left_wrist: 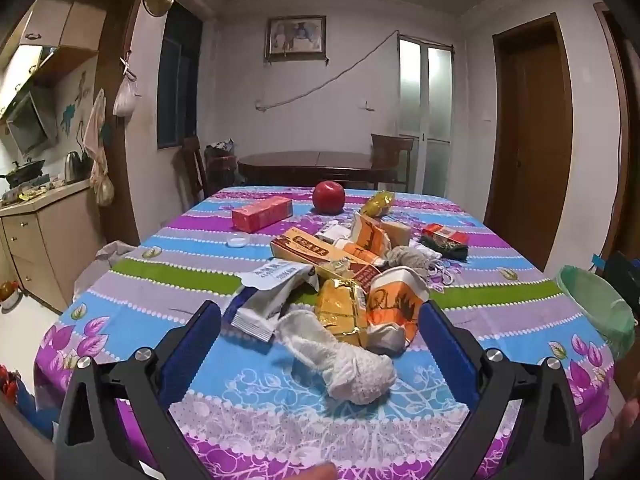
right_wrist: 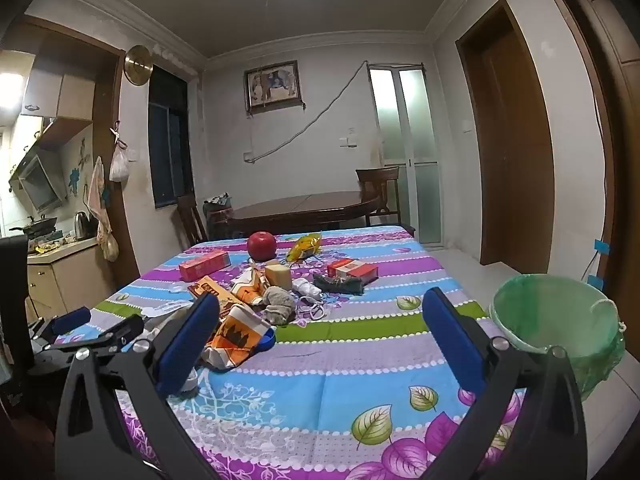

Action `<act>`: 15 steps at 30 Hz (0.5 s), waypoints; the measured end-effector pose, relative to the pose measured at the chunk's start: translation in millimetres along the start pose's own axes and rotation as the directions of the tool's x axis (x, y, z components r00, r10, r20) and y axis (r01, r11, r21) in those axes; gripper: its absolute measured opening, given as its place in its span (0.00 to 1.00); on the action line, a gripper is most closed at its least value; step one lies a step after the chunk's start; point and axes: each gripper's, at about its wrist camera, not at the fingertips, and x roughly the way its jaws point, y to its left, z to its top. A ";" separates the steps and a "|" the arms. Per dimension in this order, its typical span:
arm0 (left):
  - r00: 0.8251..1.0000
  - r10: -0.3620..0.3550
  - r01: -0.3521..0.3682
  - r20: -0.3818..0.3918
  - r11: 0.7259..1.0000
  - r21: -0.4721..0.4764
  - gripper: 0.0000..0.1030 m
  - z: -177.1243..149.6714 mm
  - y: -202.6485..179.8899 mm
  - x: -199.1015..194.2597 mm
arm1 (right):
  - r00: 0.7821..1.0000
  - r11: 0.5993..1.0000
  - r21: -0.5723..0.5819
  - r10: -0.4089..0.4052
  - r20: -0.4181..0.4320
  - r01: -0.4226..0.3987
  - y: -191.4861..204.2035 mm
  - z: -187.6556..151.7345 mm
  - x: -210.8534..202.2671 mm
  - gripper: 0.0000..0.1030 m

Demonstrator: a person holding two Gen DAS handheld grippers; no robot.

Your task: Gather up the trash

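Red apple (left_wrist: 328, 197) near the far end of the striped tablecloth (left_wrist: 180, 272). Dark wooden table (left_wrist: 308, 164) behind, with a chair (left_wrist: 390, 150) beside it. Framed picture (left_wrist: 295, 37) high on the back wall. Brown door (left_wrist: 534, 136) at right. Kettle (left_wrist: 73, 166) on the kitchen counter, left edge.

You have a tablecloth (left_wrist: 168, 280) striped in purple, blue, lilac and green, with white dots and leaf prints. On it sit a red apple (left_wrist: 328, 197), a red box (left_wrist: 262, 218), a yellow packet (left_wrist: 340, 310) and a white cloth (left_wrist: 344, 360). The bin liner (right_wrist: 556, 320) is pale green.
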 end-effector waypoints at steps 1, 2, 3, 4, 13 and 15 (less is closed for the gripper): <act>1.000 0.007 -0.007 0.003 1.000 0.003 0.95 0.5 0.8 0.0 | 1.000 1.000 0.007 0.002 -0.002 -0.002 0.6 -0.3 0.2 0.95; 1.000 0.020 -0.020 0.009 1.000 0.007 0.95 1.1 2.0 -0.4 | 1.000 1.000 0.009 0.004 -0.004 -0.004 1.5 -0.6 0.3 0.95; 1.000 0.026 -0.026 -0.003 1.000 -0.009 0.95 -0.4 8.5 1.9 | 1.000 1.000 0.007 0.006 -0.005 -0.006 2.9 -1.1 0.1 0.95; 0.999 0.036 -0.035 -0.011 0.999 0.017 0.95 -1.6 1.1 4.7 | 1.000 1.000 0.016 0.002 -0.019 -0.002 2.9 -1.0 1.6 0.95; 1.000 0.023 -0.023 0.011 0.999 -0.025 0.95 -3.0 2.3 -9.5 | 0.999 0.996 0.084 -0.022 -0.045 0.026 3.1 -3.2 3.6 0.95; 1.000 0.013 -0.012 0.011 1.000 -0.024 0.95 -4.3 1.5 -9.8 | 0.998 0.993 0.102 -0.053 -0.029 0.056 0.7 -7.4 -2.0 0.95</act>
